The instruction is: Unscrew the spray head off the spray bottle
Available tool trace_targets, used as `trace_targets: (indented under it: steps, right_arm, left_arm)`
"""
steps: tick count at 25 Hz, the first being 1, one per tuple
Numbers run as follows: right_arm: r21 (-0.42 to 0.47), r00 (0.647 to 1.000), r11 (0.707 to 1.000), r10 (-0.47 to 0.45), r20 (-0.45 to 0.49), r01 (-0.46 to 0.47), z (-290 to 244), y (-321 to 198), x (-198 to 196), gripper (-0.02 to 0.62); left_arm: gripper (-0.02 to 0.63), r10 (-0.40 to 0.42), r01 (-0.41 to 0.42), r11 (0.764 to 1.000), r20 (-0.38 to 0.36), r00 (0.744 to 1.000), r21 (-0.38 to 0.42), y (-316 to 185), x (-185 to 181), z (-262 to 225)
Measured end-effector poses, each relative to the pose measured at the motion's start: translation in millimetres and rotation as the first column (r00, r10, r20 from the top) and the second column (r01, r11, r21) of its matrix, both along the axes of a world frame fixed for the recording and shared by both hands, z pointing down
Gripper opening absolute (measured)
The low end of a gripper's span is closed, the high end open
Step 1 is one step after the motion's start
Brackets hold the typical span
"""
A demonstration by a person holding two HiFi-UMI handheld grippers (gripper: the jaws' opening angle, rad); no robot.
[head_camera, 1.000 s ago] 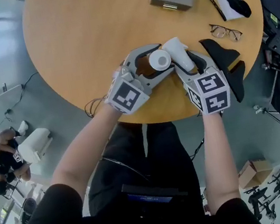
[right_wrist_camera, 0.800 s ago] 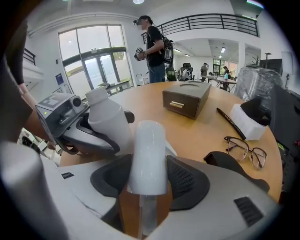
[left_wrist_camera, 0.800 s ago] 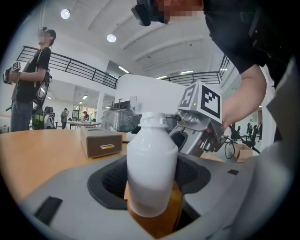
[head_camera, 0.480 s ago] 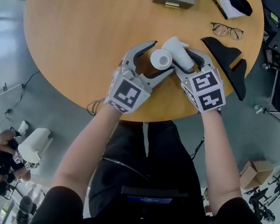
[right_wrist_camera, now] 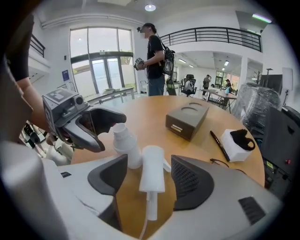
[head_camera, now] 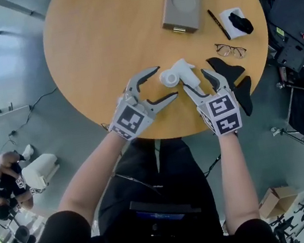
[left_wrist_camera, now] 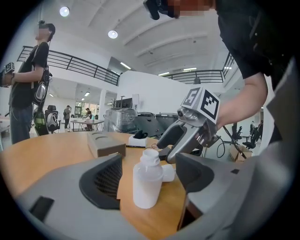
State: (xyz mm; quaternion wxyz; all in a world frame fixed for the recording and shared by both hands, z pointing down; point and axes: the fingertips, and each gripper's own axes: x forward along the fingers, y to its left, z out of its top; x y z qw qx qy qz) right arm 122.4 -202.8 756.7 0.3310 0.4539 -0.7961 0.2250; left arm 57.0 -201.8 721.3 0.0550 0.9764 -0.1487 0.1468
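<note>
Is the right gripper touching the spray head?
Apart. The right gripper view shows table on both sides of the spray head lying between the right gripper's jaws, which have just been opening.

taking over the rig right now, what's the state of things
left gripper: open, fingers have just been opening; bottle stands between them, not gripped.
right gripper: open, fingers have just been opening; spray head lies between them, not gripped.
bottle is upright on the table with its neck open, spray head lying beside it.
done: spray head is off.
left: likely nothing but pulling both grippers clear.
</note>
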Motion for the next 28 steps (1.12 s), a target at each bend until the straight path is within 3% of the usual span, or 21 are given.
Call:
trace_targets:
  steps: [5, 9, 11, 17, 20, 24, 28]
  right_arm:
    - [0.107, 0.990, 0.992, -0.080, 0.115, 0.067, -73, 17, -25, 0.307]
    - [0.179, 0.965, 0.978, -0.142, 0.218, 0.104, -137, 38, -47, 0.306]
    - [0.224, 0.951, 0.968, -0.169, 0.260, 0.111, -172, 49, -53, 0.306]
    - [0.397, 0.850, 0.903, -0.334, 0.407, 0.164, -281, 86, -76, 0.287]
    - [0.434, 0.832, 0.887, -0.355, 0.427, 0.157, -322, 99, -82, 0.282]
    - [0.505, 0.816, 0.848, -0.402, 0.416, 0.160, -361, 115, -90, 0.197]
    - [0.515, 0.797, 0.849, -0.393, 0.460, 0.121, -391, 128, -87, 0.074]
  left_arm:
    - [0.371, -0.017, 0.016, 1.000, -0.029, 0.999, -0.011, 15, -13, -67]
    - [0.360, 0.005, -0.004, 0.999, -0.012, 1.000, 0.038, 37, -27, -127]
    - [0.360, -0.013, 0.013, 1.000, -0.048, 0.999, 0.014, 45, -34, -156]
    - [0.282, -0.066, 0.057, 0.996, -0.155, 0.986, -0.061, 67, -49, -240]
    - [0.257, -0.076, 0.061, 0.995, -0.207, 0.975, -0.079, 79, -56, -280]
    - [0.170, -0.050, 0.045, 0.998, -0.196, 0.979, -0.034, 93, -62, -317]
    - [0.118, -0.076, 0.071, 0.997, -0.195, 0.978, -0.030, 105, -63, -344]
